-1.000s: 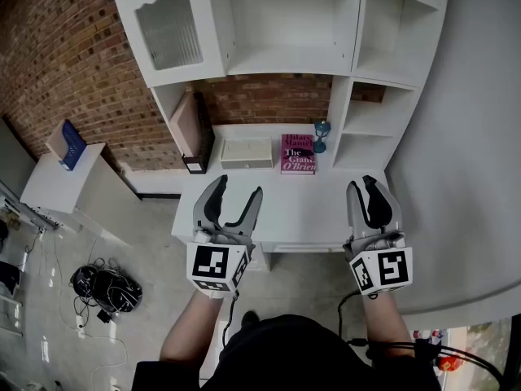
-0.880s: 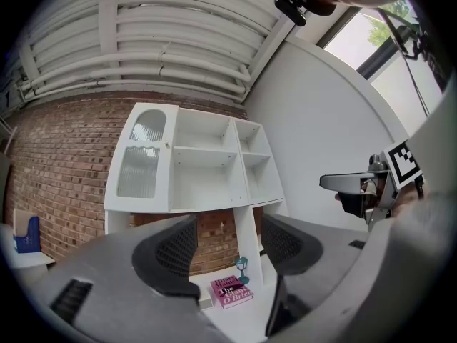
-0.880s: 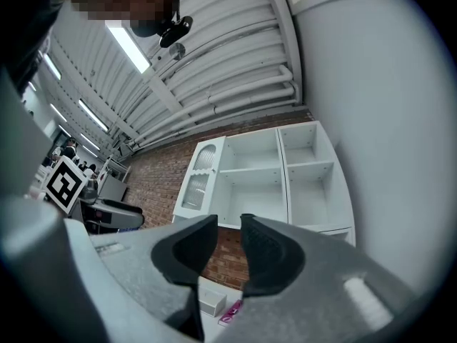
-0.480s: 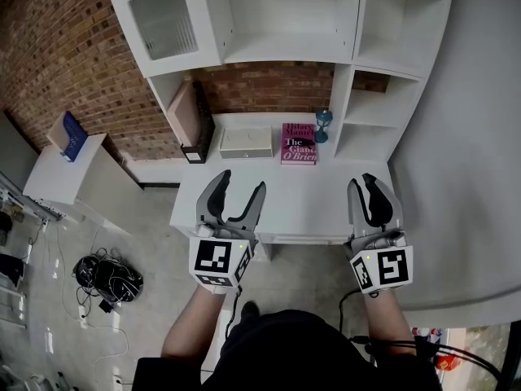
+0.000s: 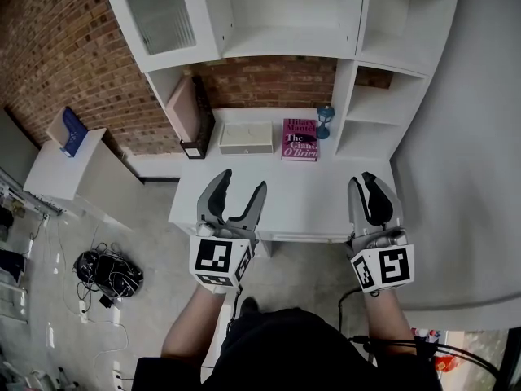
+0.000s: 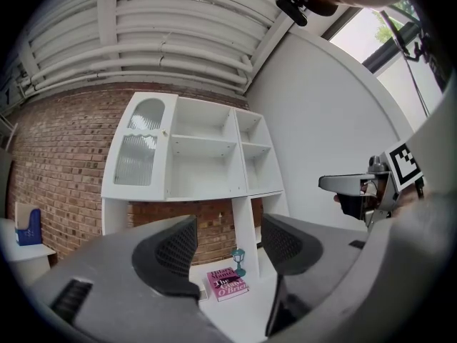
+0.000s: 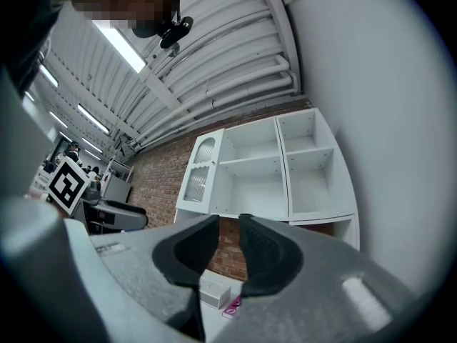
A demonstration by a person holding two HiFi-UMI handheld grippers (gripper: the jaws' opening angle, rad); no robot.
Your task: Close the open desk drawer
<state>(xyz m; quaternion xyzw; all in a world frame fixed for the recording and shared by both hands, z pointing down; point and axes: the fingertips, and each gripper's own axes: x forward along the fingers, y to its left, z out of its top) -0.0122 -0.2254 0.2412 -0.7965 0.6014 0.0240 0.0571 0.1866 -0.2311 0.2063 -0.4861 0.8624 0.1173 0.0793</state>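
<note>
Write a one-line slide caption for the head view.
Left gripper open, right gripper empty, its fingers just closing, both poised before a white desk holding a pink book.

white desk (image 5: 326,195), pink book (image 5: 299,139), white box (image 5: 246,137)

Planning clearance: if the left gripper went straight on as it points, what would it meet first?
Likely the brick wall behind the desk, under the shelves; the left gripper seems to clear the white box. Depth is unclear.
</note>
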